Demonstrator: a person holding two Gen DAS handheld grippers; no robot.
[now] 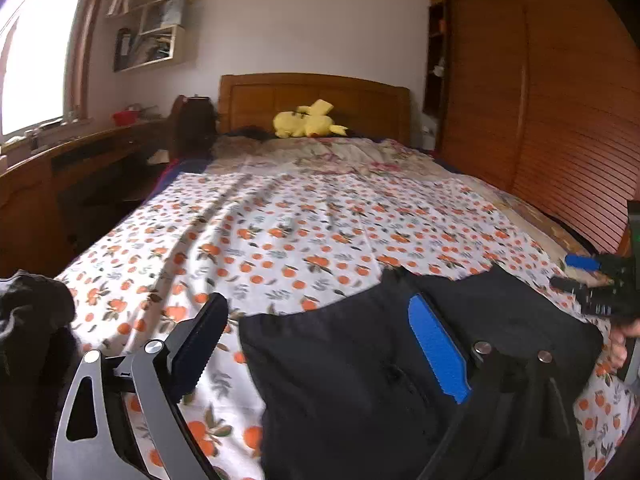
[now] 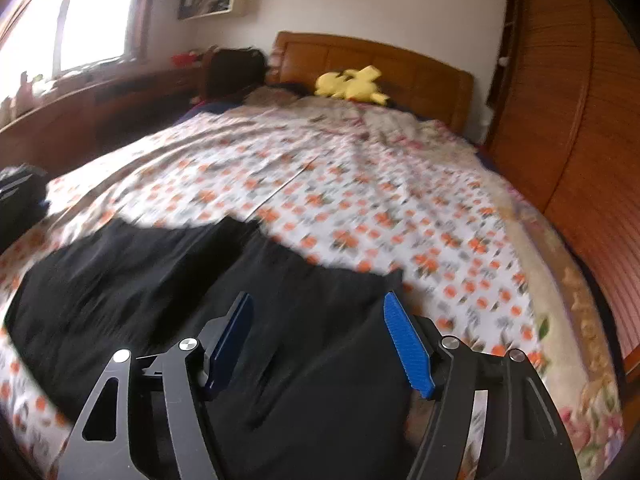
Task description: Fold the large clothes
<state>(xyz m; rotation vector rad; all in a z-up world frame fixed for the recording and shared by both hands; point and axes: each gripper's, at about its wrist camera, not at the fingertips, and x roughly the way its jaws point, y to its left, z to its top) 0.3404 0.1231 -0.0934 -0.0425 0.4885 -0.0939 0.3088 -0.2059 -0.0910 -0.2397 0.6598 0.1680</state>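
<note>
Left wrist cam: my left claw [image 1: 320,344] is spread wide with nothing in it, over the near-left edge of the black garment [image 1: 360,380] lying flat on the bed [image 1: 280,220]. My right claw [image 2: 320,344] is open too, gripping nothing, hovering over the garment's right part, cloth right under both pads. Right view's pretty blurry.

Blurred, cut-off parts

The sheet [image 2: 360,200] beyond the black garment [image 2: 160,280] is smeared; the garment's near end runs off the frame, perhaps folded.
</note>
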